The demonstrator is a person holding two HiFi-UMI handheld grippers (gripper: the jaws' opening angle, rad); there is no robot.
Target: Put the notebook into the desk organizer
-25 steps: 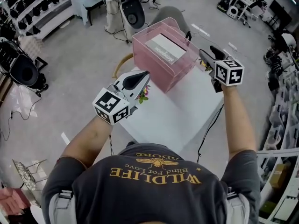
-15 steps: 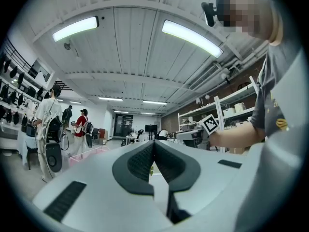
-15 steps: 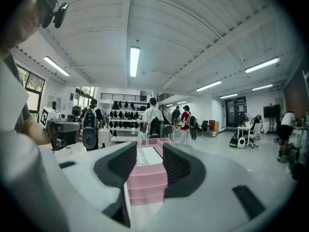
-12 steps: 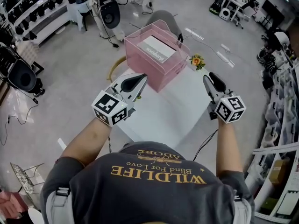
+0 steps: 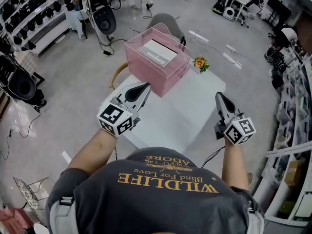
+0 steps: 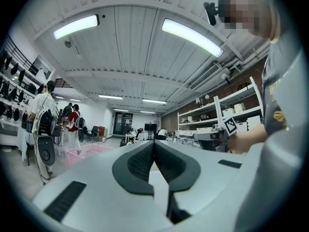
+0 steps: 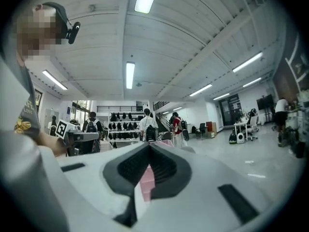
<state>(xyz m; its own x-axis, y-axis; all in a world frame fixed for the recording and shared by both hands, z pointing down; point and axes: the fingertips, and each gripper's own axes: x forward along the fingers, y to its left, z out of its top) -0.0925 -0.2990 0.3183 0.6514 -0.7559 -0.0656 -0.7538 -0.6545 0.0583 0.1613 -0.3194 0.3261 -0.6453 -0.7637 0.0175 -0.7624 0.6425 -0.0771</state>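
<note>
A pink see-through desk organizer (image 5: 161, 72) stands at the far end of the white table (image 5: 187, 111). The white notebook (image 5: 157, 52) lies inside it, and no gripper touches it. My left gripper (image 5: 146, 85) hovers over the table's left side, just short of the organizer's near corner, its jaws together and empty. My right gripper (image 5: 219, 95) is over the table's right edge, well clear of the organizer; its jaws have just been closing and now meet with nothing between them. The organizer (image 7: 146, 177) shows pink beyond the right gripper's jaws.
A small pot of orange flowers (image 5: 200, 62) stands to the right of the organizer. A grey chair (image 5: 165, 21) is behind the table. A black cable (image 5: 214, 152) hangs off the near right edge. Shelves and equipment ring the room, and people (image 6: 43, 115) stand farther off.
My right gripper has drawn back from beside the organizer to the table's near right edge, and its jaws have come together. My left gripper has eased back a little.
</note>
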